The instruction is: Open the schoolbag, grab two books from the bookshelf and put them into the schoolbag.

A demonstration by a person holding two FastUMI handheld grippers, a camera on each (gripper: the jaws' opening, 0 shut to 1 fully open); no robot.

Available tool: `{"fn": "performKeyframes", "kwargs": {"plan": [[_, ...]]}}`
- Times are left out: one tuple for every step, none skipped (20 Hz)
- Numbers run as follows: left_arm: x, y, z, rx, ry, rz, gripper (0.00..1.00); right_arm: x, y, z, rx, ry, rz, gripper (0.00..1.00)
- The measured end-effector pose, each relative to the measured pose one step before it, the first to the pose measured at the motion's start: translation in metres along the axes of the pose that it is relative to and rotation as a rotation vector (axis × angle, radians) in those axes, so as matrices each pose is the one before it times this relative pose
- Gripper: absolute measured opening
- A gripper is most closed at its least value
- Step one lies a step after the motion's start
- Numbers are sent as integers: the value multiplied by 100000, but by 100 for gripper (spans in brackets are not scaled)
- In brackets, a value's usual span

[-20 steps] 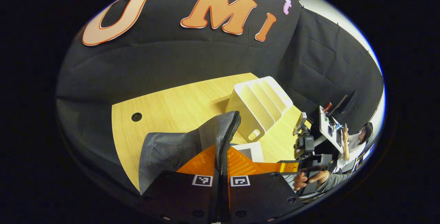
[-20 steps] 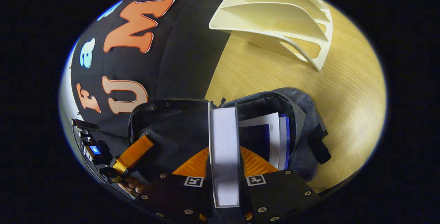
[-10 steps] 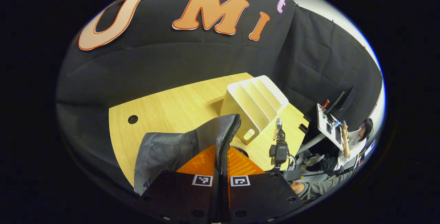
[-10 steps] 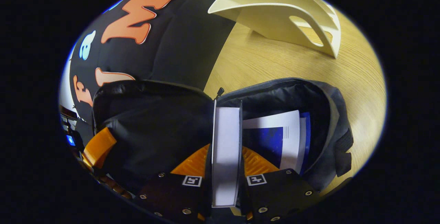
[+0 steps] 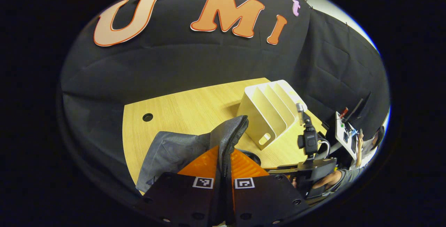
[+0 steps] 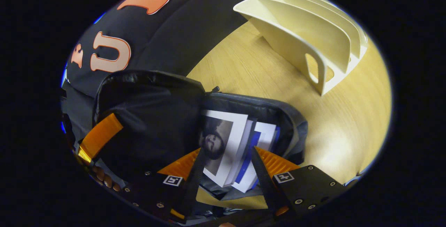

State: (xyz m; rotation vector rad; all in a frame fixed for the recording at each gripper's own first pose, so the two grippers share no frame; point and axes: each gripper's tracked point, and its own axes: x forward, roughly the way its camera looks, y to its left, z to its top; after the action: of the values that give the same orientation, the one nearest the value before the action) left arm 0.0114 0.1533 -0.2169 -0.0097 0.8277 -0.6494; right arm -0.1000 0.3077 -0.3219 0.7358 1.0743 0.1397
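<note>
The tabletop (image 5: 181, 107) is light yellow wood with a small round hole (image 5: 147, 117) at the middle left of the left gripper view. Black cloth hangs all around it. The white bookshelf (image 6: 313, 42) stands at the upper right of the right gripper view. The gray schoolbag (image 6: 153, 122) sits open in the middle, with two books (image 6: 237, 147) inside. The right gripper (image 6: 226, 164) is spread wide, just over the books. The left gripper (image 5: 224, 166) is pinching the schoolbag's zipper edge (image 5: 234, 138), low in its view.
</note>
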Motion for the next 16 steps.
{"fn": "performKeyframes", "kwargs": {"plan": [[39,-587,-346,-2053,-389,605,10,-1097,-875,855,-2412,-1567,-1466,91],[167,-711,-260,-995,35,-77,11,-903,-893,982,-2632,-1725,-1338,80],[49,-656,-484,-504,593,-23,12,-790,-816,1069,-2505,-1892,-1323,80],[95,-551,-315,-149,-14,1279,13,-938,-850,1029,-2625,-1559,-1052,80],[120,-471,-83,-245,-238,1238,13,-1088,-856,964,-2562,-1656,-672,80],[36,-496,-369,-592,8,1096,17,-764,-885,1034,-2565,-1954,-1379,81],[120,-780,-313,-916,-25,375,18,-984,-894,1007,-2824,-2138,-1026,81],[278,-964,-214,-948,-251,-319,27,-844,-848,1021,-2963,-2298,-1275,81],[305,-864,-320,-857,-286,241,31,-724,-720,1067,-3174,-2513,-766,81],[240,-795,-342,-291,-42,333,47,-624,-709,1196,-3108,-2540,-1079,80],[535,-715,-317,-456,171,1146,62,-656,-412,1375,-2885,-2777,-374,80],[184,-823,-57,-144,-415,861,77,-566,-592,1225,-2257,-2688,-1016,81],[513,-897,563,-249,-1041,909,77,-572,-364,1439,-2061,-3592,-195,81],[157,-989,651,-141,-1819,224,81,-615,-629,1536,-2594,-3873,-832,81],[228,-829,1211,-277,-3370,573,86,-940,-860,1464,-2646,-4397,-415,81],[-173,-922,880,-539,-3335,-62,95,-739,-598,1554,-3380,-4011,-825,81]]}}
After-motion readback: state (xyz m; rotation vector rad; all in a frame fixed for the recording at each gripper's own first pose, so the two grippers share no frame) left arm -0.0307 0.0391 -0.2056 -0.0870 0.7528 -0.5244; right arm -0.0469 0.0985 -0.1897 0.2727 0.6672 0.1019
